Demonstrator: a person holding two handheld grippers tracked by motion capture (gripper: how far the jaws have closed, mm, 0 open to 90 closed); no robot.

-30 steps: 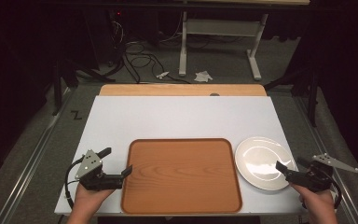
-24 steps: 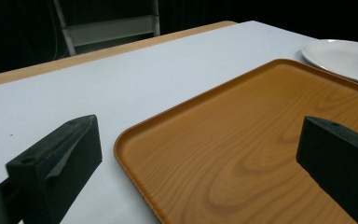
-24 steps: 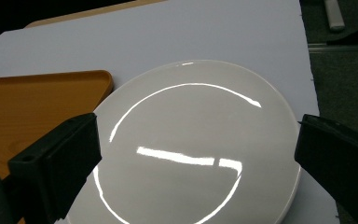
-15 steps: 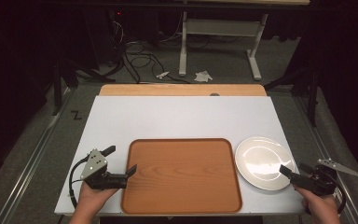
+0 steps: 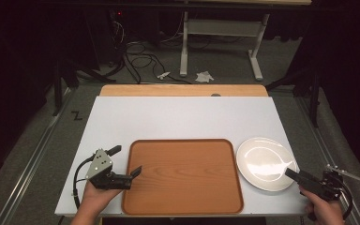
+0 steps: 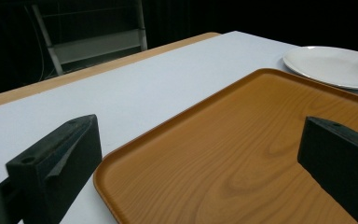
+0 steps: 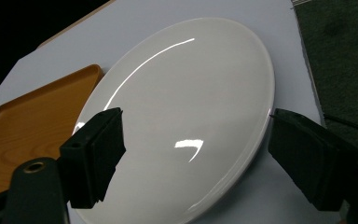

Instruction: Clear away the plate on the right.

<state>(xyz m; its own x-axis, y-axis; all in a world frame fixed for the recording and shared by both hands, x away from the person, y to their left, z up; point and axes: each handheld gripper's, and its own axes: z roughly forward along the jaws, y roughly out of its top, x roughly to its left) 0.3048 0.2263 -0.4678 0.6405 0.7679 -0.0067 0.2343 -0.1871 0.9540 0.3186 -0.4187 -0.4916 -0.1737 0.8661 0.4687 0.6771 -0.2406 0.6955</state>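
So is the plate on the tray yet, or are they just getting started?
Just getting started. The white plate lies on the table beside the wooden tray, which has nothing on it. In hand: the right gripper is at the plate's near rim, one jaw over it and one outside, jaws closing but not gripping. The left gripper straddles the tray's edge, open. Lifting is left.

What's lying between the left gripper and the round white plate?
The wooden-look brown tray lies between the left gripper and the round white plate, seen from the high view.
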